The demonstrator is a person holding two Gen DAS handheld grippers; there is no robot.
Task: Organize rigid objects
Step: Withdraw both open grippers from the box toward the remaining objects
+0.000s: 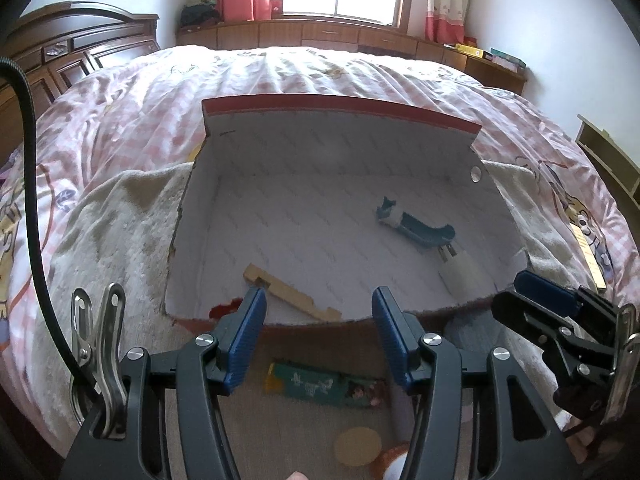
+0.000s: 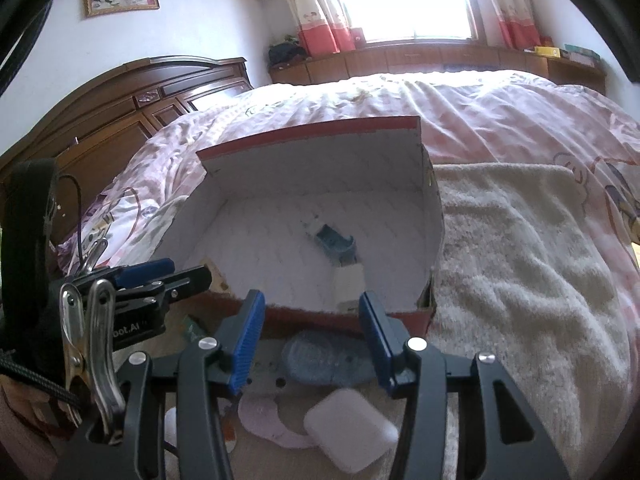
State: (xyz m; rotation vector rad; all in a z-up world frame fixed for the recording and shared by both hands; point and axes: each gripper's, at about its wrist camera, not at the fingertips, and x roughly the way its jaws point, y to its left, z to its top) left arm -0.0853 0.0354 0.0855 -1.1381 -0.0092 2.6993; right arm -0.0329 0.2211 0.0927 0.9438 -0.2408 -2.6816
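Mid-sort, between picks as I read it: the open box (image 1: 320, 184) on the bed already holds three pieces, and both tools are empty. Left hand-held gripper (image 1: 319, 308): jaws apart, nothing between the pads. Right hand-held gripper (image 2: 312, 314): also apart, nothing clamped. In the box: a wooden strip (image 1: 290, 292) near the front left, a teal clip-like piece (image 1: 416, 230) toward the right, and a white plug adapter (image 1: 460, 272) just beside it at the front right wall. Still outside, on the beige towel (image 2: 520, 260) in front of the box: a green printed card (image 1: 320, 388) and a yellow disc (image 1: 357, 446) sit below the left gripper; a white earbud case (image 2: 350, 430), a pale blue translucent piece (image 2: 320, 360) and a pink disc (image 2: 264, 420) sit below the right one. The earbud case lies nearer the camera than the right fingertips, roughly centred under the gap; the blue piece lies between the pads in view but lower, on the towel. Next move, my guess: pull the right gripper back and down over the case, square the jaws to its narrow sides, then close. The case looks smooth and rounded and the towel is soft, so it may slip or sink; grip low and centred. The left gripper's card is flat, so it will need an edge pick.
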